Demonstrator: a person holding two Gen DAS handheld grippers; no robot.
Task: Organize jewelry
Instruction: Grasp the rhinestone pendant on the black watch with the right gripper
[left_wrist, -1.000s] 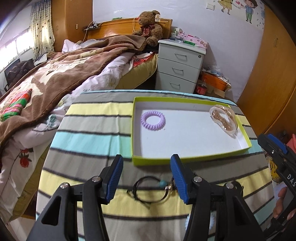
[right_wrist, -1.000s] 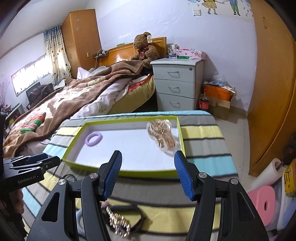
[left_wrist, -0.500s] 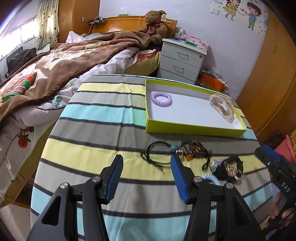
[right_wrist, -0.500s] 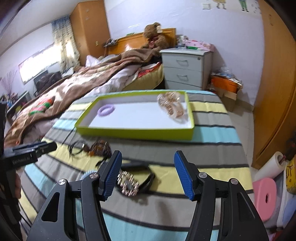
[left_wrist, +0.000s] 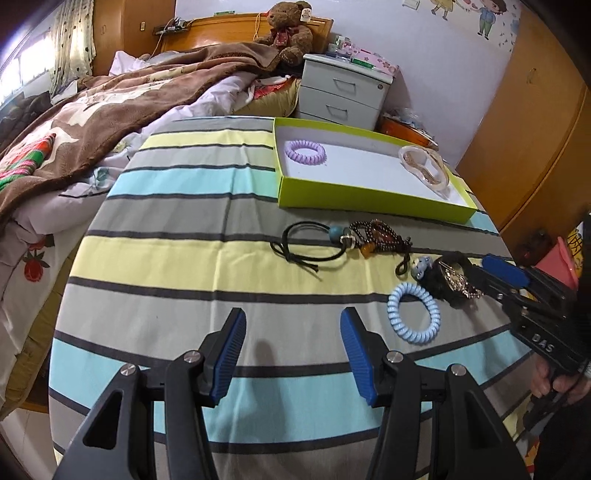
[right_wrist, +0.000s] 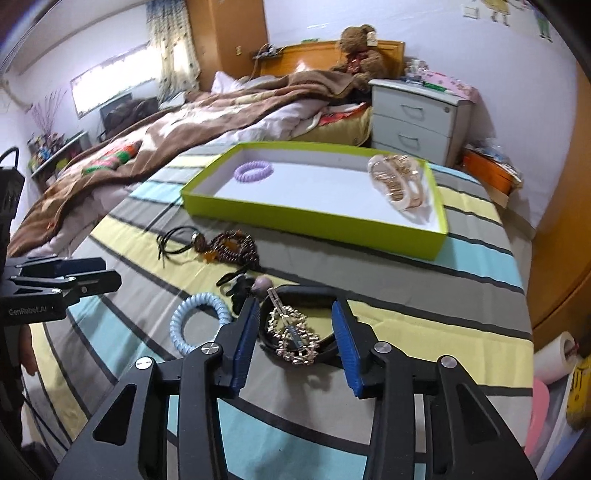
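- Bedroom; table under a striped cloth (left_wrist: 177, 206), bed and nightstand beyond its far edge.
- Green tray (right_wrist: 314, 216) near the far edge; purple coil tie (right_wrist: 253, 171) in its left end, gold clip (right_wrist: 397, 181) in its right end.
- Right gripper (right_wrist: 295, 325): jaws closing, straddling a black band with a gold ornament (right_wrist: 293, 334); pads not yet pressing.
- Blue coil tie (left_wrist: 413, 314) just left of it; bead bracelet (left_wrist: 380, 238) and black cord (left_wrist: 306, 245) nearer the tray.
- Left gripper (left_wrist: 291, 350): jaws released, nothing between, over bare cloth near the front edge.

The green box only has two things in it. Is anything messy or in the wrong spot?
Yes. The bead bracelet, black cord and blue coil tie lie outside the green box, bunched on the striped cloth.
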